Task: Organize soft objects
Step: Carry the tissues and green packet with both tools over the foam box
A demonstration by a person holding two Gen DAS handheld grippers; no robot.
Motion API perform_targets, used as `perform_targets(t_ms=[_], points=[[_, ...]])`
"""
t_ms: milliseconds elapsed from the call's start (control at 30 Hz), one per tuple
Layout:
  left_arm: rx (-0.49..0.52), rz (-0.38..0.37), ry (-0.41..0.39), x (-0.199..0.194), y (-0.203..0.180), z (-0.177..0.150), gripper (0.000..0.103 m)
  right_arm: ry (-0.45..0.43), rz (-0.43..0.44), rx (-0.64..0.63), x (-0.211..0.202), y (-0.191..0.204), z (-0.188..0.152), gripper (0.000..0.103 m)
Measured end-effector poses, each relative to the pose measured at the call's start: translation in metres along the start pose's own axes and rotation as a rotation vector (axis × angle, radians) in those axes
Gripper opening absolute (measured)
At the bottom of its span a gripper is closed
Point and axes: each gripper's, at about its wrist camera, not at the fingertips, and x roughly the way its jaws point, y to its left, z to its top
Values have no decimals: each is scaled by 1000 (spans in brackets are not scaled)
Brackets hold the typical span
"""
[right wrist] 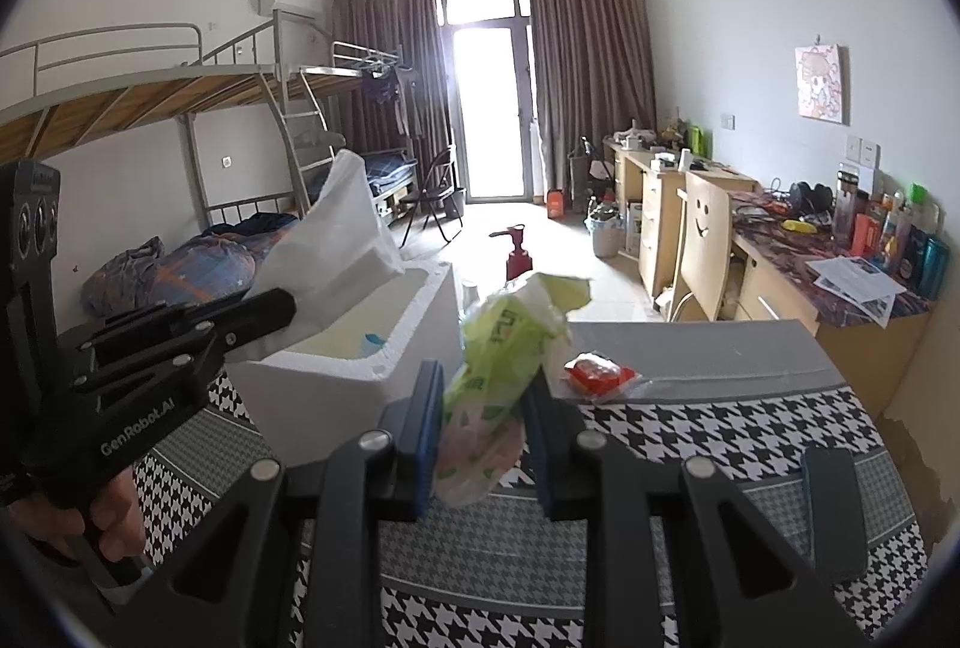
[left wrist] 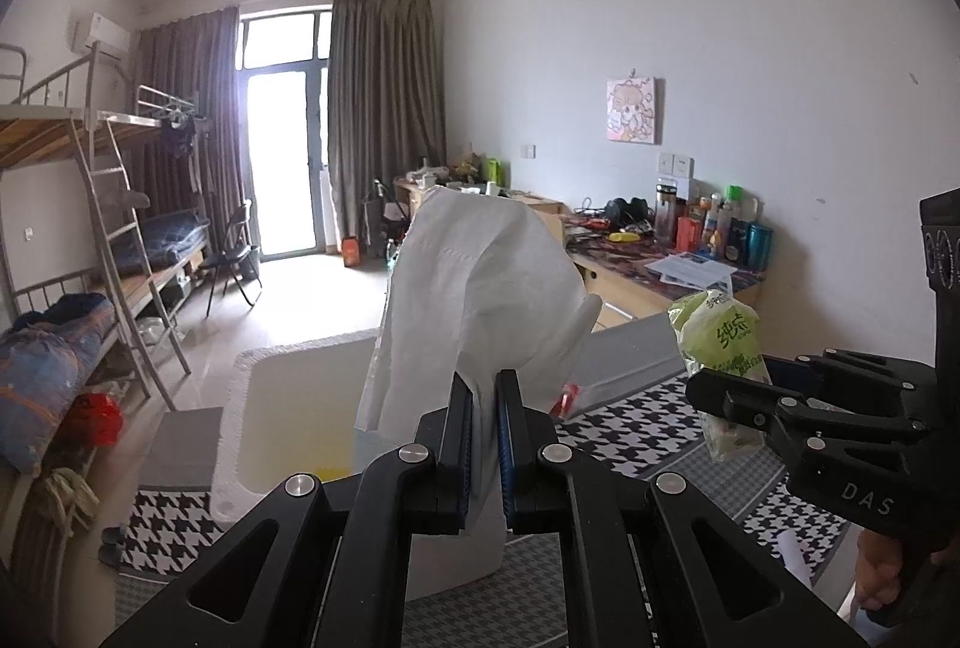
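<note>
We hold one two-finger gripper in each hand above a table covered with a black-and-white houndstooth cloth (right wrist: 750, 444).

Left gripper (left wrist: 483, 444): the jaws are clenched on a white tissue sheet (left wrist: 480, 300). The lower edge of the sheet is pinched between the blue pads; the rest of the sheet stands up above the jaws in loose folds. In the right wrist view this gripper appears at the left, with the sheet rising from its tip in front of the bunk beds (right wrist: 180, 108).

Right gripper (right wrist: 485, 438): the jaws are closed partway on a green tissue pack (right wrist: 498, 372). The soft pack is squeezed between the pads, its crumpled top projecting above them and its pale lower end hanging below. In the left wrist view this gripper appears at the right with the pack upright in its jaws.

A white foam box (right wrist: 360, 354) stands on the cloth, open at the top, to the left of the right gripper and just beyond the left gripper. A small blue item lies inside it; we cannot tell what it is. A small red packet (right wrist: 597, 375) lies on the cloth at the far right of the pack, near the grey border of the cloth.

Desks (right wrist: 840, 282) crowded with bottles and papers line the right wall. A curtained glass door (right wrist: 489, 108) closes the far end of the room.
</note>
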Motion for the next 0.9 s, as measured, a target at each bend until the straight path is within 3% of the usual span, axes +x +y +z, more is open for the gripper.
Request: perform_targets(t_ms=[900], points=[[-48, 157, 18, 16, 31, 5, 8, 11, 91, -72, 29, 25, 21, 30]])
